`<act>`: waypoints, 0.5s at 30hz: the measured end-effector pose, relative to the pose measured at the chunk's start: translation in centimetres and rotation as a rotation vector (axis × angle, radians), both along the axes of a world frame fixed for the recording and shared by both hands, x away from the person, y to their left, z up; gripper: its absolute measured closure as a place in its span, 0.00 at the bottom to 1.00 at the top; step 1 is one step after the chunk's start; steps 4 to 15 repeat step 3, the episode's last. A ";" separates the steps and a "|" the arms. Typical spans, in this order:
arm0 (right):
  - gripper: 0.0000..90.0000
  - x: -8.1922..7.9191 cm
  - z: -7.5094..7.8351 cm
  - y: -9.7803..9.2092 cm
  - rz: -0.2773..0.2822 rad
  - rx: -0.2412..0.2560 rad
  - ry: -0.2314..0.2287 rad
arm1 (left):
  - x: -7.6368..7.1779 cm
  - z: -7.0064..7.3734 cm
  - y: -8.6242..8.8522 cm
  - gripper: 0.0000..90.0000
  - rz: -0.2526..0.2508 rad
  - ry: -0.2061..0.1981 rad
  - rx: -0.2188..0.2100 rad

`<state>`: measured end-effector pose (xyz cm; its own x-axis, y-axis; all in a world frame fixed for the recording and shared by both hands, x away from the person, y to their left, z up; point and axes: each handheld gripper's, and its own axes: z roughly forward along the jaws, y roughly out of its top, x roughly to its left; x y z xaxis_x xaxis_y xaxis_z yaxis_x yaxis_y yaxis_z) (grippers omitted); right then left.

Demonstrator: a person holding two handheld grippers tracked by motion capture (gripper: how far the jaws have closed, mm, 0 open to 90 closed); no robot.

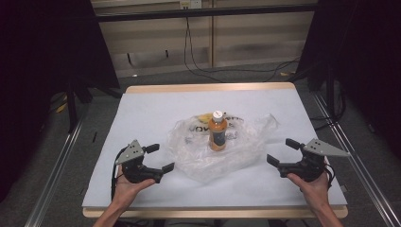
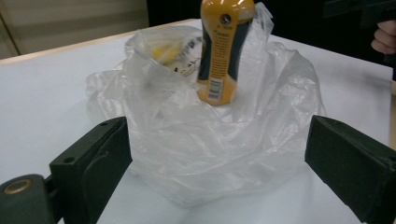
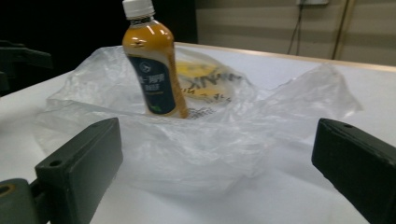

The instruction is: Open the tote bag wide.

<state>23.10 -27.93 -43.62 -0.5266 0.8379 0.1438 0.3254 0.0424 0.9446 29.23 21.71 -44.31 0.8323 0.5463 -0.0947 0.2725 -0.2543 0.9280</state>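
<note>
Main risk: the bottle point(image 1: 217, 131) stands upright on crumpled plastic bag point(image 1: 215, 149), mid-table, with no firm footing. Tug either bag edge unevenly and the film drags under its base, so it probably tips toward whichever side pulls harder

Second risk: thin film. A jaw closing on a single fold may slip off or tear it rather than lift the rim

Left gripper point(image 1: 160, 157) sits at 8 o'clock from the bottle, jaws wide apart, holding nothing, just short of the bag's near-left edge. Right gripper point(image 1: 283, 151) at 4 o'clock, jaws also spread and unloaded, just beside the right edge

Contents: the bag lies flattened open with the bottle on it, orange liquid, white cap on. A yellow printed packet point(image 1: 207, 118) lies at 11 o'clock from the bottle; can't tell whether it's under or inside the film
</note>
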 end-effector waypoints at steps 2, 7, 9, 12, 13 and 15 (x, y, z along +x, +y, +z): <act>0.04 0.1 -0.1 -0.1 0.005 0.014 0.005 | 0.0 -0.1 0.1 0.07 0.004 0.004 -0.007; 0.04 0.1 -0.1 -0.2 0.000 0.014 0.011 | 0.0 0.0 0.1 0.07 0.019 0.000 0.011; 0.04 0.1 -0.1 -0.2 0.000 0.014 0.011 | 0.0 0.0 0.1 0.07 0.019 0.000 0.011; 0.04 0.1 -0.1 -0.2 0.000 0.014 0.011 | 0.0 0.0 0.1 0.07 0.019 0.000 0.011; 0.04 0.1 -0.1 -0.2 0.000 0.014 0.011 | 0.0 0.0 0.1 0.07 0.019 0.000 0.011; 0.04 0.1 -0.1 -0.2 0.000 0.014 0.011 | 0.0 0.0 0.1 0.07 0.019 0.000 0.011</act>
